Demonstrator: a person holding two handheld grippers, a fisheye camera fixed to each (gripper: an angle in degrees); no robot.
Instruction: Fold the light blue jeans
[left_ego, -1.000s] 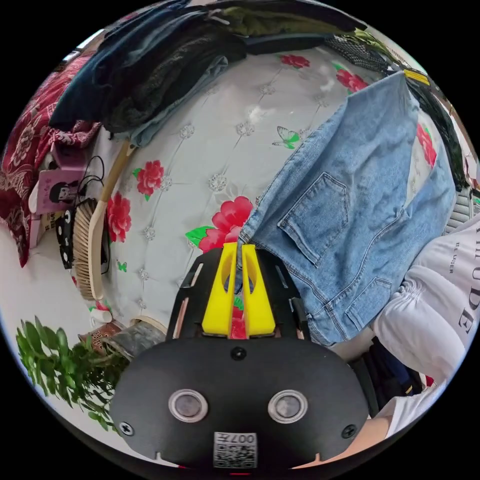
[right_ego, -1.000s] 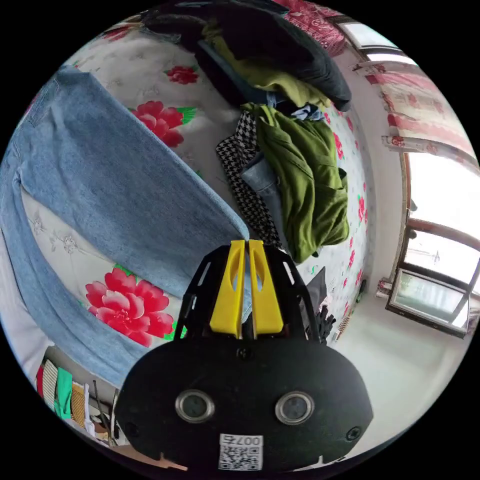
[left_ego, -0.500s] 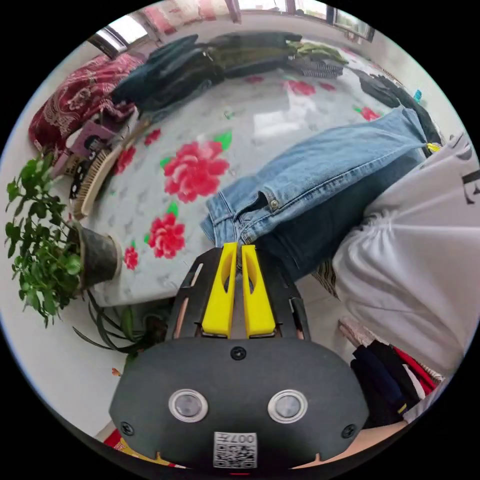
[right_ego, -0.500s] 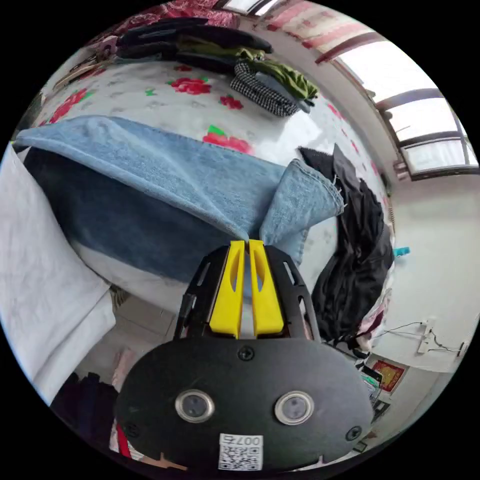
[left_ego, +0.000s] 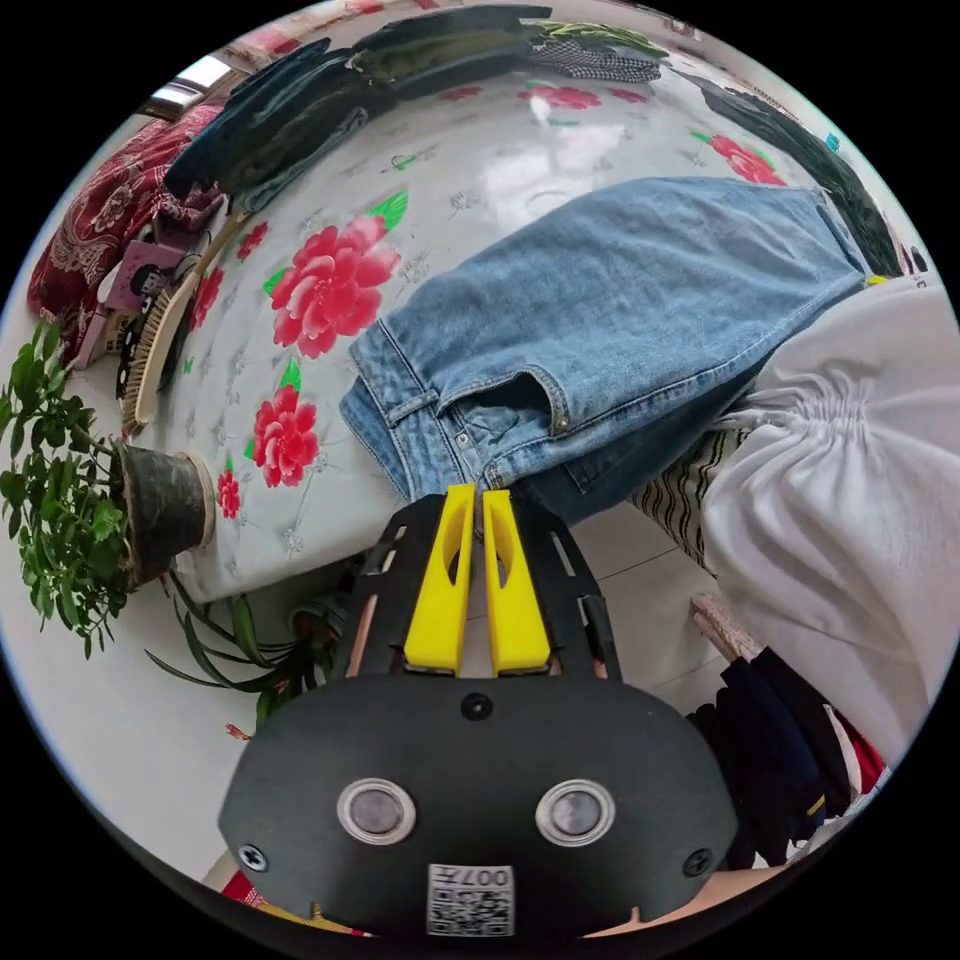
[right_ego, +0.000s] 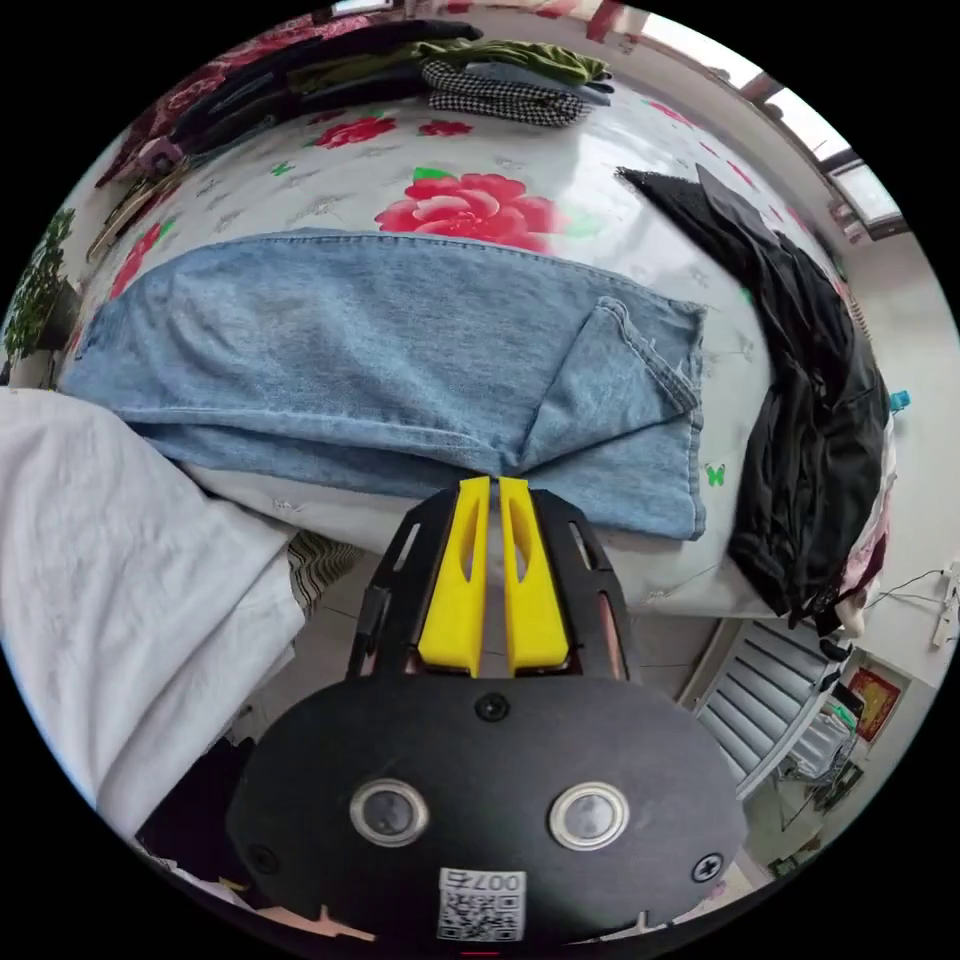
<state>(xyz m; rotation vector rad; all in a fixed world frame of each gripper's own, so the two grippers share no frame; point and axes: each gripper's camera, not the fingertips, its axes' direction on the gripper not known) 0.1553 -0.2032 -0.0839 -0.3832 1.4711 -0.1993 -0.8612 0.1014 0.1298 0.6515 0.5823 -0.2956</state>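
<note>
The light blue denim jeans (left_ego: 620, 300) are pinched at the waistband by the closed left gripper (left_ego: 476, 492), at the leg edge by the closed right gripper (right_ego: 493, 482).

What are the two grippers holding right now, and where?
Both pinch the light blue denim jeans: left gripper at the waistband edge, right gripper on the leg's near edge.

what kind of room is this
Most likely a bedroom in a home: the light blue jeans lie on a bed-like surface under a flowered cover, stacks of clothes line its far side, and a potted plant stands beside it.
</note>
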